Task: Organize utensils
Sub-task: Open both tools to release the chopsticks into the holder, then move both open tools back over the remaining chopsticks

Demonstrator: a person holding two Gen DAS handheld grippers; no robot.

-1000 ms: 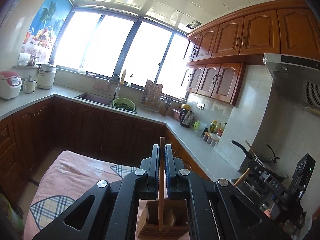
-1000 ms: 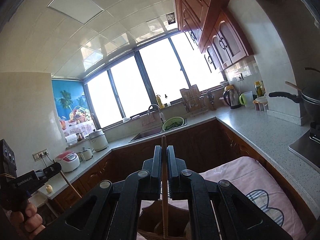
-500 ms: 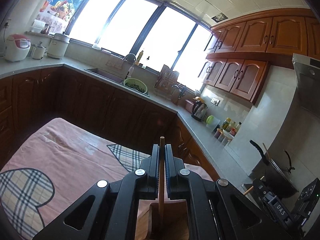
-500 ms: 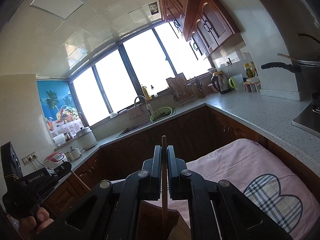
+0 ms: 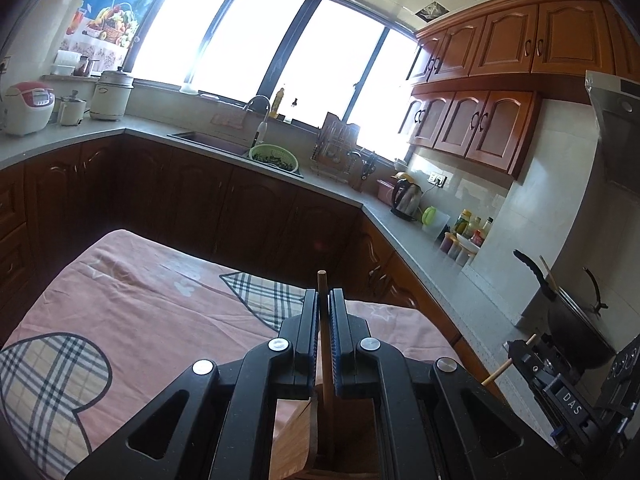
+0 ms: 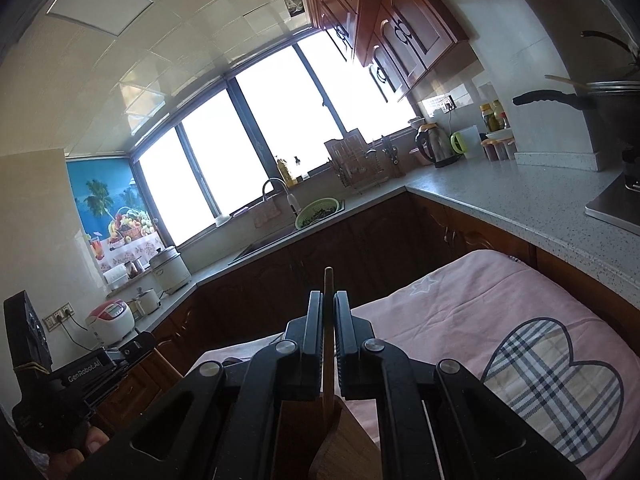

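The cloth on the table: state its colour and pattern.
Pink cloth with plaid heart patches and pale stars; clearest in the right wrist view.

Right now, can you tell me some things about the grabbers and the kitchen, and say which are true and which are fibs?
1. The left gripper is shut on a thin wooden stick. True.
2. The right gripper is wide open and holds nothing. False: it is shut on a wooden stick of its own.
3. The cloth under the grippers is plain blue. False: it is pink with plaid hearts.
4. A green colander sits by the sink. True.
5. A wooden holder shows below the right gripper's fingers. True.
6. The kettle stands on the pink cloth. False: it stands on the grey counter.
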